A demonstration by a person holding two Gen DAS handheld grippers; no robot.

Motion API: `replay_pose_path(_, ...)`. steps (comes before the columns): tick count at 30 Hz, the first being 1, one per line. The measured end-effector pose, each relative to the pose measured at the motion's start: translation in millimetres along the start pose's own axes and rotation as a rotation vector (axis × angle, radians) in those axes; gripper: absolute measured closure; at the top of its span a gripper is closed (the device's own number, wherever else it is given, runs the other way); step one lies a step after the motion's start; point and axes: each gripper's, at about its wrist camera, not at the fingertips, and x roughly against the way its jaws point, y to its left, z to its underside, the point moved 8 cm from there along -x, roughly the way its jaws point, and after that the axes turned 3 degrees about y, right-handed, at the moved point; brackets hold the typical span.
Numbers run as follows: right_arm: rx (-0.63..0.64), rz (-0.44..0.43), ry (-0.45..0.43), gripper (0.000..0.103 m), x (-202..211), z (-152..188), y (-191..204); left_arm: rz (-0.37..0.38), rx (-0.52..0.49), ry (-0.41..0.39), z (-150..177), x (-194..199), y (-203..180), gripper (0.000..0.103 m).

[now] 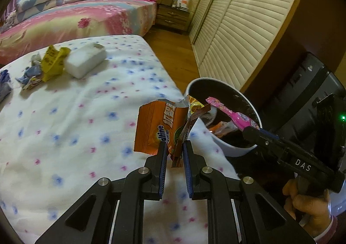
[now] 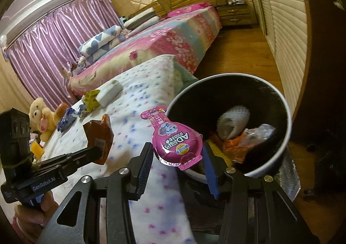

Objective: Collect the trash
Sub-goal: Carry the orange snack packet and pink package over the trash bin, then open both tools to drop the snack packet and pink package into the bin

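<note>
Clamped tongs, left gripper (image 1: 175, 146) on orange foil packet (image 1: 157, 127), right gripper (image 2: 178, 157) on pink plastic pouch (image 2: 173, 138), risk dropping short of white-rimmed round bin (image 2: 283, 146)

1. You hold two wrappers: one orange snack bag (image 1: 157, 127) in your left claw (image 1: 175, 151), one pink pouch (image 2: 175, 142) in your right claw (image 2: 177, 157).
2. One bin (image 2: 279, 153) sits just beyond both claws.
3. One white block (image 1: 85, 61) and one yellow wrapper (image 1: 53, 62) lie well beyond your left claw.

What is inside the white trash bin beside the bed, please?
In the trash bin, a white foam fruit net, orange wrappers and a clear plastic piece are visible. Whatever lies beneath them is covered.
</note>
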Motion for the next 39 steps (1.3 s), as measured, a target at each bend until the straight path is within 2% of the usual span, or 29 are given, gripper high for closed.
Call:
replay_pose_path(19, -0.065, 0.063, -0.024, 0.057, 13.3, -3.5, -45.5, 0.027, -0.079, 0.017, -19.4, -33.3, -46.3, 0.089)
replay_pose_path(39, -0.084, 0.094, -0.022, 0.057, 6.7, -16.8, -69.5, 0.029, -0.112, 0.061, -40.3, -76.2, -64.8, 0.089)
